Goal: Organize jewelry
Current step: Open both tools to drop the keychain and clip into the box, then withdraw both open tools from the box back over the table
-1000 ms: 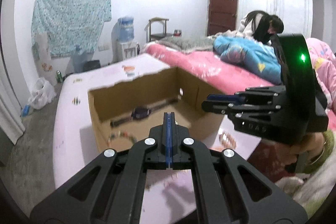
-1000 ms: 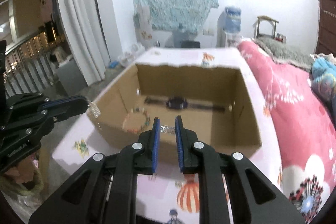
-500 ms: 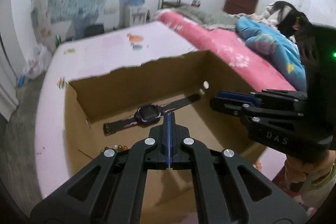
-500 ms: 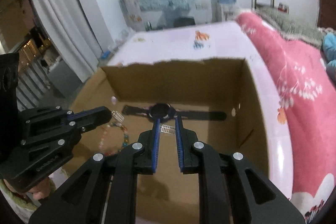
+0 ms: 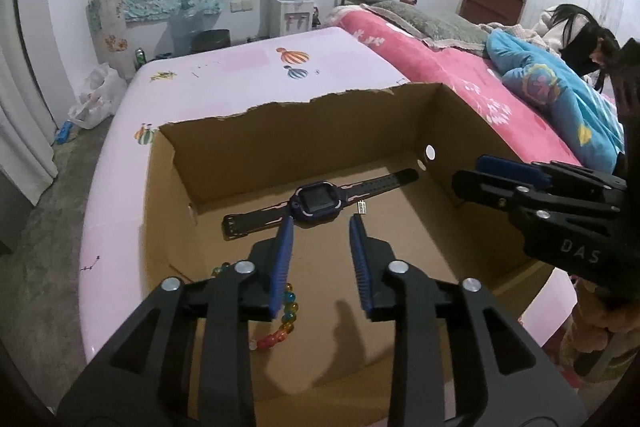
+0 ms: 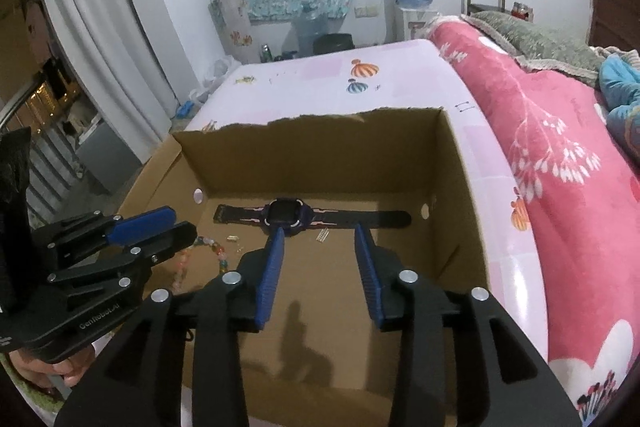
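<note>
Left wrist view: both grippers, left (image 5: 322, 223) and right (image 6: 320, 233), gape empty over box (image 5: 304, 119) already holding watch (image 5: 318, 201), bracelet (image 5: 280, 331), clip (image 5: 362, 207).

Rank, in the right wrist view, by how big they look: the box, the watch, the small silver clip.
1. Box, clearly the largest.
2. Watch, lying flat inside it.
3. Silver clip, tiny, just in front of the watch.
</note>
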Tool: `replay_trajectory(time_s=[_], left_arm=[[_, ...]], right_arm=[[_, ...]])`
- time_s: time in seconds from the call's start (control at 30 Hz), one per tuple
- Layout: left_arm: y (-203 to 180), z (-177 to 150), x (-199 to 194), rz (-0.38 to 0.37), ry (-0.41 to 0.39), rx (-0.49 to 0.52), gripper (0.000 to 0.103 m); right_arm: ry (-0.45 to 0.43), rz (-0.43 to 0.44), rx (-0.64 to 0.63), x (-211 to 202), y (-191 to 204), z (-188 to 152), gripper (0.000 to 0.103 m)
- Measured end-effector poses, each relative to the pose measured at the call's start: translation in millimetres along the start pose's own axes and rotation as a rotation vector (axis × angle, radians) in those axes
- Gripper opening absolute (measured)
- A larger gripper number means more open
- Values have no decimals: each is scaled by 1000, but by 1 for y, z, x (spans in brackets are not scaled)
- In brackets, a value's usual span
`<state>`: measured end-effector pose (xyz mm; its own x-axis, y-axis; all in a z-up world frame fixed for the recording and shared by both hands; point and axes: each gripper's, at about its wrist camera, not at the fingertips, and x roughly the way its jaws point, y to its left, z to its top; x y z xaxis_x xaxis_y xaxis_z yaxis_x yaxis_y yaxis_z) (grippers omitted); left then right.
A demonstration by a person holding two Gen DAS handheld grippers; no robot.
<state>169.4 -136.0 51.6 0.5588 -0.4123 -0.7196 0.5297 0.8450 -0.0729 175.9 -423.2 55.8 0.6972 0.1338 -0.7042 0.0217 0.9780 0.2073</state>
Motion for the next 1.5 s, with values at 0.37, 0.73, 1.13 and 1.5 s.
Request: replay_trajectory(time_s=[0.37,0.73,1.13,1.5], left_arm=[[-1,-12,-48,60,-77,7,74],[3,-34,-93,100,-122,1,86],[26,-77,-118,166,-96,-36,88],[44,-123,-119,196,-30,-108,88]], right_arm=[[-107,-4,39,-46,-4,-5,64],[-174,41,20,-79,7,-16,81],[-230,80,-63,-108,37,-34,88],[-176,134,-124,-117,35,-76,88]])
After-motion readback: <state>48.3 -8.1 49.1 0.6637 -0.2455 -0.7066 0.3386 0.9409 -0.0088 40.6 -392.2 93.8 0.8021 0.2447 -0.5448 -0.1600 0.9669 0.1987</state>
